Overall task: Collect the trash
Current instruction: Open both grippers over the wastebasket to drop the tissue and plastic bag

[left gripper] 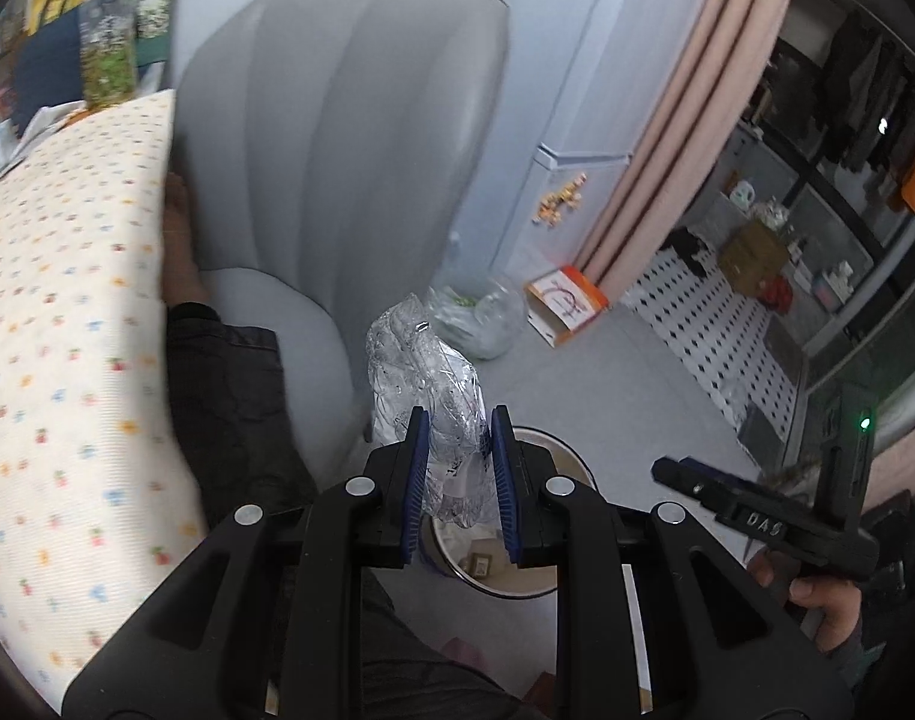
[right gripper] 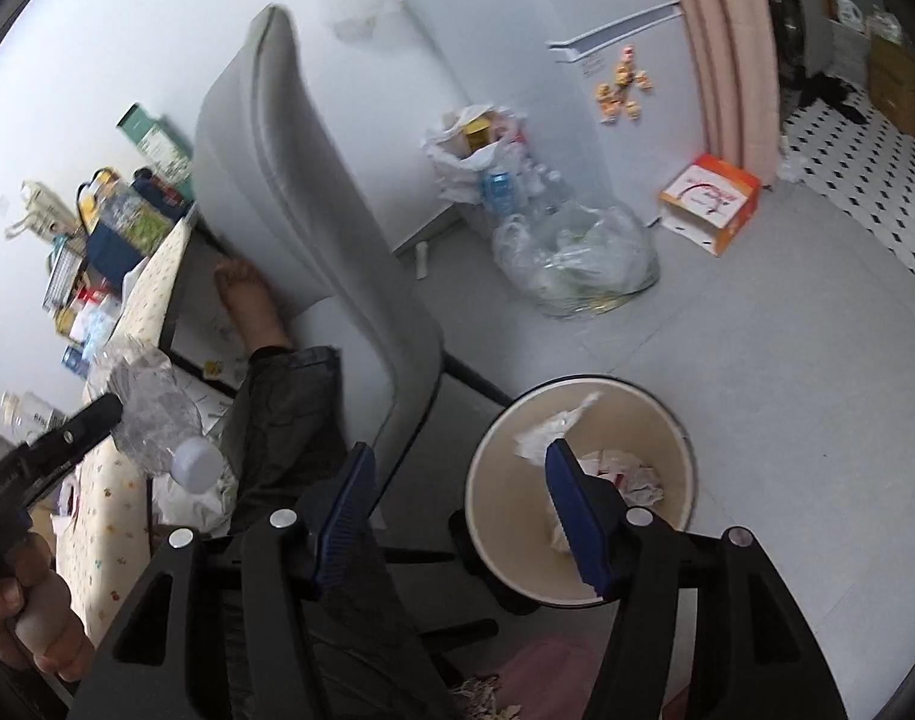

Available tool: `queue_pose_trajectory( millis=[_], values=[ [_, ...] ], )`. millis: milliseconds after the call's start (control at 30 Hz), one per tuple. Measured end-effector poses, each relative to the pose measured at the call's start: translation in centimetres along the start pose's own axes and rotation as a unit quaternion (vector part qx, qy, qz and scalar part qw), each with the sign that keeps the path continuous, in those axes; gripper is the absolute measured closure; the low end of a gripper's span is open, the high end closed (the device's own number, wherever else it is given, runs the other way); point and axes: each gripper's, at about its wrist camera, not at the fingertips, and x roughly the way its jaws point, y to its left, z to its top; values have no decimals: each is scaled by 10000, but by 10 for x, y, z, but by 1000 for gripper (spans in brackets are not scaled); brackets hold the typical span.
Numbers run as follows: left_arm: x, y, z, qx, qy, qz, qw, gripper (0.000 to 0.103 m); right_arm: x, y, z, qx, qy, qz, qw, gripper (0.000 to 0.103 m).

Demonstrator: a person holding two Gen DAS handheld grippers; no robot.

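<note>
One view shows crumpled paper (right gripper: pixel 628 471) inside bin (right gripper: pixel 487 516)

A grey padded chair (left gripper: pixel 349 138) stands beside a tabletop (left gripper: pixel 67 312) with a dotted cloth. Pink curtains (left gripper: pixel 685 120) hang near a white fridge (right gripper: pixel 625 60). An orange-and-white box (right gripper: pixel 712 201) lies on the grey floor (right gripper: pixel 787 348).

"DAS" on right gripper (left gripper: pixel 763 516)
</note>
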Motion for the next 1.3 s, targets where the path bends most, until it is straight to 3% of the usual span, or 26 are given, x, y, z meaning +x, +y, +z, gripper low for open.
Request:
queue_pose_trajectory(
  millis=[433,467,500,533,600,733,1000,1300],
  values=[
    [62,-65,-3,433,620,-545,9956,80,-59,-66,15,441,-621,-441,9961,44],
    [67,-68,-4,402,693,-573,9951,72,-61,-68,15,462,-643,-449,9958,43],
    [70,-70,-5,357,749,-555,9950,45,-64,-71,15,481,-667,-459,9956,44],
    [71,-70,-6,310,739,-523,9954,26,-65,-73,15,494,-682,-464,9954,43],
    [66,-67,-5,208,650,-493,9965,24,-68,-75,15,509,-706,-461,9951,43],
    [56,-57,0,94,558,-359,9978,11,-66,-72,15,522,-704,-414,9953,43],
    [20,-28,6,-177,257,-251,9992,7,-69,-44,17,248,-761,-349,9962,34],
    [-39,20,13,-606,-347,-74,9975,6,-69,19,19,-312,-770,-243,9962,18]
  ],
)
